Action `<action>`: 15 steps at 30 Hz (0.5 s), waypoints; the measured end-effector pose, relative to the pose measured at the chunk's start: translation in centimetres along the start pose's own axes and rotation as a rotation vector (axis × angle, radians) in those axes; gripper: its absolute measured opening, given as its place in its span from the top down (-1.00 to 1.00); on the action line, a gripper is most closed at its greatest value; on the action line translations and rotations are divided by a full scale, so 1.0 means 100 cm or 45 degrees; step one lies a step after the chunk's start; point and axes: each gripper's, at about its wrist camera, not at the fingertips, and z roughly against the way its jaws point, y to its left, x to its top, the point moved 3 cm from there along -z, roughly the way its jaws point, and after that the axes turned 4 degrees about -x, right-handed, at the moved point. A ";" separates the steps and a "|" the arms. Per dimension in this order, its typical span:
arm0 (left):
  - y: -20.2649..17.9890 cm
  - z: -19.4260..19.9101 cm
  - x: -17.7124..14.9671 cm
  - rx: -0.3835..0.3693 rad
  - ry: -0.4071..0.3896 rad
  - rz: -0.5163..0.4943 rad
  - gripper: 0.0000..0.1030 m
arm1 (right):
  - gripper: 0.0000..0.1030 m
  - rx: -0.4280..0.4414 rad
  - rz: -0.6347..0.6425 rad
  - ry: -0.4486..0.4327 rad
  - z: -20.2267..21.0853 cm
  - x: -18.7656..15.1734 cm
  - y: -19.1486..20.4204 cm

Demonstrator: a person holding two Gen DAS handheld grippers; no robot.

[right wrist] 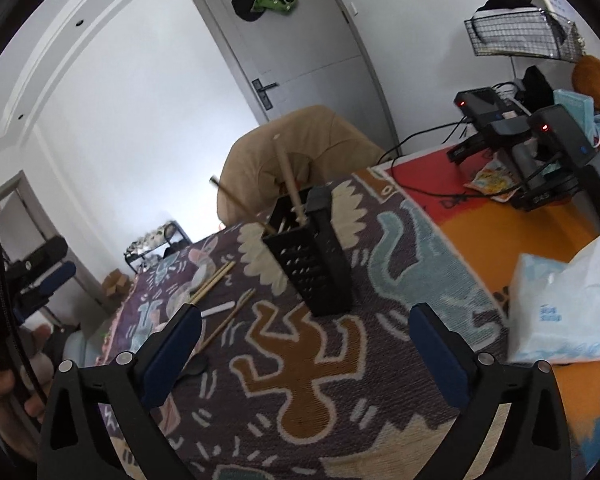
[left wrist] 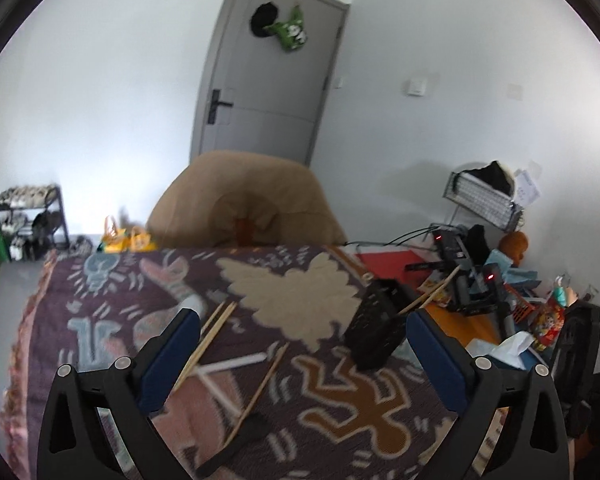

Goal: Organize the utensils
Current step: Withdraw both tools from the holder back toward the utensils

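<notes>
The left hand-held gripper [left wrist: 302,336] is spread and empty; so is the right hand-held gripper [right wrist: 304,330]. Ahead of both, a black perforated holder [right wrist: 312,264] stands on the patterned cloth [right wrist: 300,380] covering the surface. It contains two wooden chopsticks [right wrist: 286,176], leaning out of its top. Loose chopsticks [left wrist: 208,340] and a white stick [left wrist: 236,362] lie on the cloth near the left gripper's left finger, left of the holder. A tissue pack [right wrist: 568,304] sits right of the holder.

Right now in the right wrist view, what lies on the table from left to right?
Chopstick pair → white stick → black holder → tissue pack.
</notes>
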 end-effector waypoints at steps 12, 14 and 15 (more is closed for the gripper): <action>0.052 0.010 -0.047 0.078 0.115 0.098 -0.66 | -1.00 0.056 0.068 0.060 -0.020 -0.022 0.031; 0.057 0.010 -0.054 0.081 0.137 0.102 -0.53 | -1.00 0.064 0.074 0.074 -0.023 -0.026 0.034; 0.059 0.010 -0.058 0.083 0.147 0.102 -0.50 | -1.00 0.065 0.074 0.080 -0.023 -0.027 0.035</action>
